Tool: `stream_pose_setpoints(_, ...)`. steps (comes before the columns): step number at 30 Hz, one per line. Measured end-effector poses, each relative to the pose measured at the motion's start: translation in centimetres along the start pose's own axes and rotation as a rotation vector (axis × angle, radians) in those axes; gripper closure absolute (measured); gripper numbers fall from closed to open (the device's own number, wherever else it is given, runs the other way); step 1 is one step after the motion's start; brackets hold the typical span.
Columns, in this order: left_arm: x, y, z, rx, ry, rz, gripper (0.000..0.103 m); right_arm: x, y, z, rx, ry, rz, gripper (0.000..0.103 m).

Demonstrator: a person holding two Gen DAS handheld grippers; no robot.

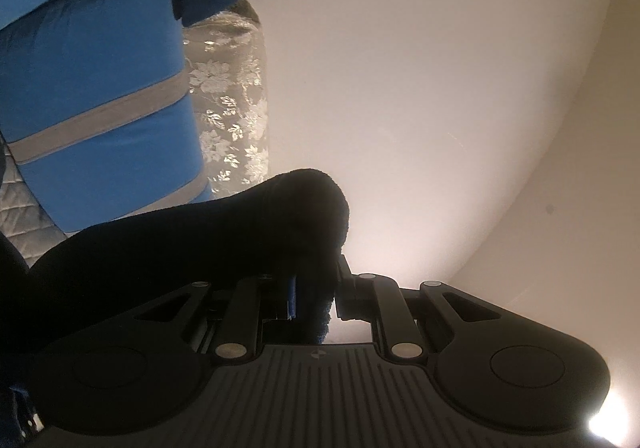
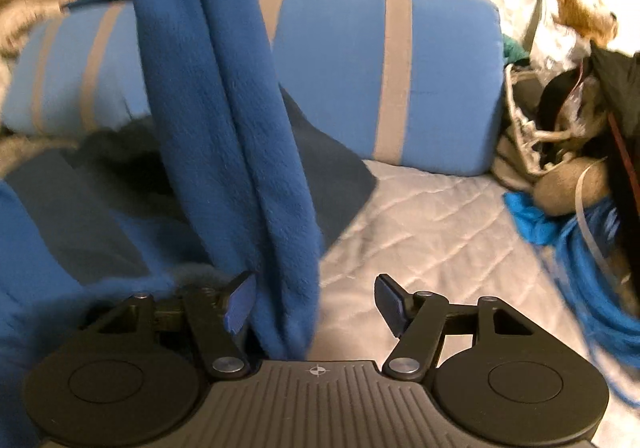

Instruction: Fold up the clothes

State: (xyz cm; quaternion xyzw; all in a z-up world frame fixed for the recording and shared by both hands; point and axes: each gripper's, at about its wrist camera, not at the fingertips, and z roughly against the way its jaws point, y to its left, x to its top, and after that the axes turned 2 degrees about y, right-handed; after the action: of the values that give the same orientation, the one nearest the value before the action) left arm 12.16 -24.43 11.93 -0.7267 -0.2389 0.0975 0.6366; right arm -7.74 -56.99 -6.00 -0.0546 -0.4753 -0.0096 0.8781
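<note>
Your left gripper (image 1: 314,288) has its jaws closed tight on a fold of the blue fleece garment (image 1: 200,240), which bulges dark over the fingers toward ten o'clock in the left wrist view. Behind it, at nine o'clock, lies a blue pillow (image 1: 92,88) with grey stripes, and a flowered silver cushion (image 1: 232,108) stands beside it against the pale wall (image 1: 440,88).

Your right gripper (image 2: 316,308) has its jaws apart. The garment (image 2: 224,108) hangs as a long band from twelve o'clock down between them, against the left finger (image 2: 240,304) and clear of the right one. More of it is spread at nine o'clock on the quilted bedcover (image 2: 420,228). A heap of clutter (image 2: 568,128) sits at three o'clock.
</note>
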Motion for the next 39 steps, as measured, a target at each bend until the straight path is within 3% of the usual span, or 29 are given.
stream_pose_setpoints(7,0.3,0.3,0.7,-0.017,-0.009,-0.002,0.086,-1.2,-1.3,2.8,-0.179,-0.069,0.052,0.036)
stream_pose_setpoints(15,0.0,0.2,0.9,-0.030,0.000,0.001,0.086,-1.4,-2.1,4.2,-0.067,-0.083,-0.011,0.037)
stream_pose_setpoints(21,-0.1,0.5,0.7,-0.043,0.010,0.004,0.086,-1.2,-0.8,2.8,0.028,-0.032,0.018,0.037)
stream_pose_setpoints(23,0.0,0.6,0.8,-0.045,0.016,0.003,0.086,-1.2,-0.4,2.1,0.027,-0.011,0.011,0.046)
stream_pose_setpoints(27,0.9,0.4,0.4,-0.039,0.031,-0.023,0.086,-1.0,-0.6,1.0,0.036,0.021,-0.030,0.081)
stream_pose_setpoints(28,1.2,0.3,0.7,-0.036,0.037,-0.041,0.086,-1.0,-0.7,1.1,0.036,0.017,-0.045,0.085)
stream_pose_setpoints(33,3.6,0.2,3.9,0.017,0.042,-0.146,0.086,-0.7,-1.9,1.3,0.056,0.005,-0.176,0.092)
stream_pose_setpoints(39,6.8,2.5,10.9,0.199,0.023,-0.238,0.086,-0.8,-2.6,0.9,0.067,0.025,-0.274,0.092)
